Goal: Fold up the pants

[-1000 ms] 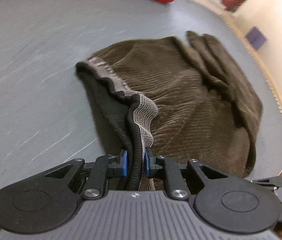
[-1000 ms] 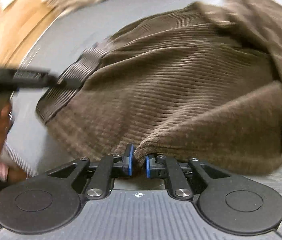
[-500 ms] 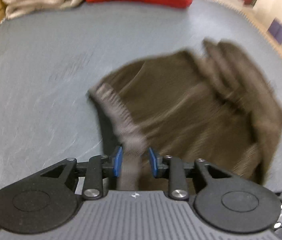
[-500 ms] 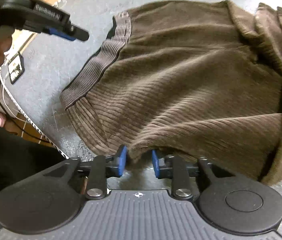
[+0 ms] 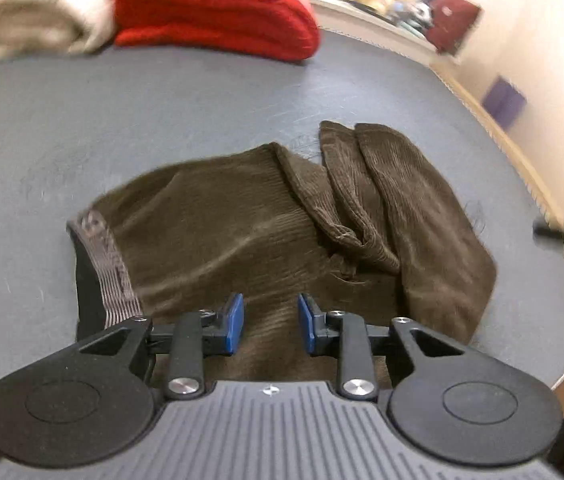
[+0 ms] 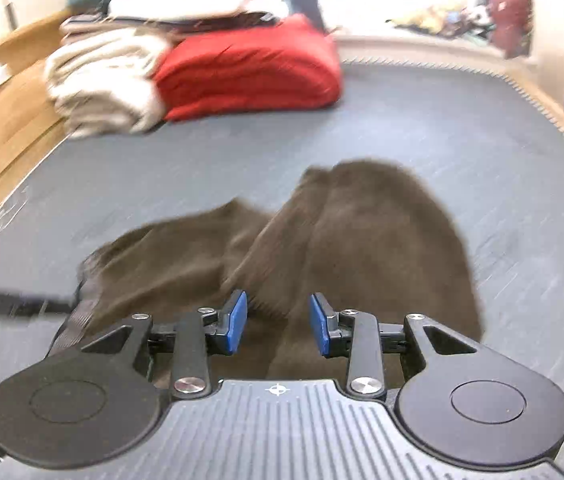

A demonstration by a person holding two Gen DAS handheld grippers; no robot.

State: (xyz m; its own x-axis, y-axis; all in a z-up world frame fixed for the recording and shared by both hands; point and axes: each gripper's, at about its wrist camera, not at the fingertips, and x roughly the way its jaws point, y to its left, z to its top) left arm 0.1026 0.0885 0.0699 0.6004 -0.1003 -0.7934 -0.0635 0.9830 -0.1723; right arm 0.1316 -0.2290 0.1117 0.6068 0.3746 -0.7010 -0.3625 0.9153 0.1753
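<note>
Corduroy pants [image 5: 266,232], brown and folded into a rough bundle, lie on the grey mat [image 5: 122,128] right in front of both tongs. The left gripper [image 5: 270,326] hangs just above the near edge of the cloth with its blue pads [image 5: 234,322] spread apart and nothing between them. The grey ribbed waistband [image 5: 110,264] runs along the left side of that gripper, and the two leg ends [image 5: 365,188] are laid over the bundle ahead and to its right.

The right gripper [image 6: 278,326] is likewise spread wide and empty, poised over the near edge of the pants [image 6: 361,248], which look smeared by motion blur in its view. The folded legs sit straight ahead of it; the waistband end is off to its left, where a blurred dark bar, most likely the other tool, crosses the picture's edge.

Well beyond the pants, at the far side of the mat, a folded red garment [image 6: 250,68] lies touching a stack of cream-coloured cloth [image 6: 102,80] on its left, with further folded laundry [image 6: 186,0] piled behind. A wooden edge [image 6: 6,132] borders the mat on the left.
</note>
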